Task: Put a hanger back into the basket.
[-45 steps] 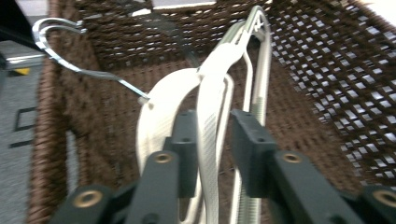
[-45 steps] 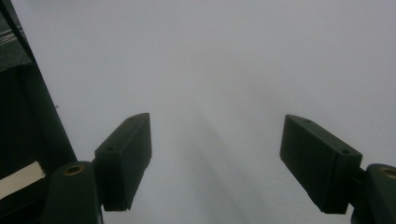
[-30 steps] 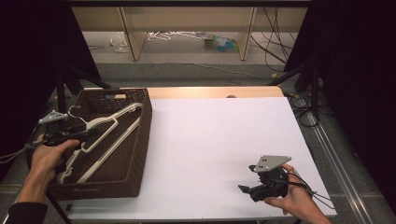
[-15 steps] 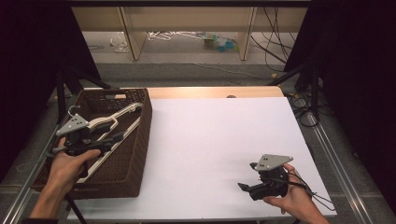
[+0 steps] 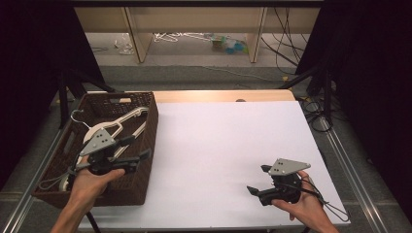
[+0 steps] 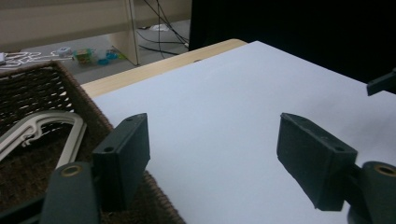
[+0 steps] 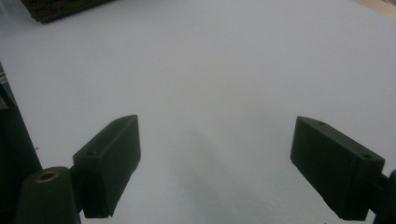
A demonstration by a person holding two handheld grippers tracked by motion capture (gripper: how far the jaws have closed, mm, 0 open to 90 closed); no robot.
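Spreading wide, the left gripper's [image 5: 132,148] fingers [image 6: 122,158] hold nothing; this gripper hovers over the right rim of the brown wicker basket [image 5: 145,145], at 9 o'clock on the tabletop [image 5: 228,141]. The right gripper [image 5: 257,179], at 5 o'clock, also has its fingers [image 7: 107,163] parted and empty above the white surface. White hangers [image 5: 121,121] lie inside the basket.

The left gripper view shows one hanger's curved end [image 6: 51,128] against the weave, plus a tip of the other gripper at its right edge. The right gripper view shows a basket corner [image 7: 56,7] far off.

Beyond the tabletop's wooden far edge [image 5: 223,94], at 12 o'clock, the floor carries cables [image 5: 286,48], more hangers [image 5: 180,36] and small coloured items [image 5: 231,44].
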